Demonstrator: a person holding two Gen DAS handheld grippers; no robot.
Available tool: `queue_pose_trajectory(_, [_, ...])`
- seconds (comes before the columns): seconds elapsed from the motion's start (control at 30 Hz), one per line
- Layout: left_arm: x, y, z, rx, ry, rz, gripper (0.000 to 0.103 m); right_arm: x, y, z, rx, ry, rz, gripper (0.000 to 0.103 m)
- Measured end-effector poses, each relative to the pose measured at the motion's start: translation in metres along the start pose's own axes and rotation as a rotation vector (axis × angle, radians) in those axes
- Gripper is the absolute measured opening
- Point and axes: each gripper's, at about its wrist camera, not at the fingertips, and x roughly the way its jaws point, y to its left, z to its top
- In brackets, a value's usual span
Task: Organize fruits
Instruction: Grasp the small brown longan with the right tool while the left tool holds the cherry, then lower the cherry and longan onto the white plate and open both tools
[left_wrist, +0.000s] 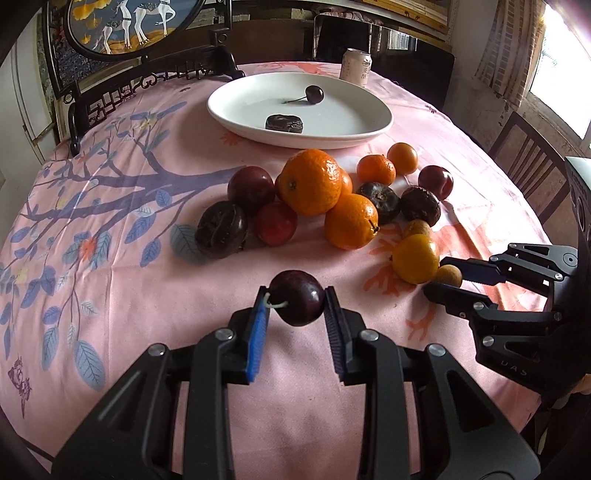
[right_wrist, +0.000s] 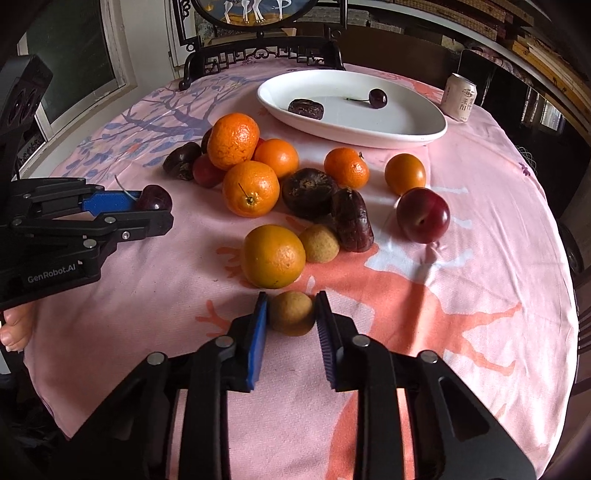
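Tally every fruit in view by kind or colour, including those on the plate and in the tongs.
Orange citrus: 6
Red plums: 3 clearly seen
Dark wrinkled fruits: 4, one on the plate
Cherries: 2, one in the left tongs
Small tan fruits: 2, one in the right tongs
Total: 17

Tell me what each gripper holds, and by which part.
Left gripper pinches a dark cherry by its sides; right gripper pinches a tan longan by its sides.
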Motion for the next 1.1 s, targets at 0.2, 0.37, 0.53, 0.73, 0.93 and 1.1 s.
queue_pose_trajectory(0.2, [-0.006,0.004,0.009,0.007,-0.004,-0.015,0.03,-0.022,-0.011,0.004,0.024,-0.052,0.059,0.026])
queue_pose_trajectory(0.37, [-0.029,0.006,0.042,0.03,-0.067,-0.035,0.03,-0.054,-0.034,0.034,0.066,-0.184,0.084,0.026])
queue_pose_trajectory(0.53, [-0.026,0.005,0.098,0.051,-0.121,0.003,0.03,-0.046,-0.057,0.084,0.103,-0.23,0.042,0.026])
queue_pose_trajectory(0.73, [0.023,0.015,0.151,0.004,-0.072,0.039,0.03,-0.007,-0.065,0.123,0.083,-0.198,0.015,0.026])
queue_pose_trajectory(0.93, [0.07,0.027,0.172,-0.037,-0.019,0.062,0.03,0.031,-0.071,0.138,0.087,-0.129,-0.001,0.026])
queue_pose_trajectory(1.1, [0.085,0.036,0.177,-0.089,-0.013,0.06,0.047,0.042,-0.077,0.14,0.118,-0.123,-0.012,0.054])
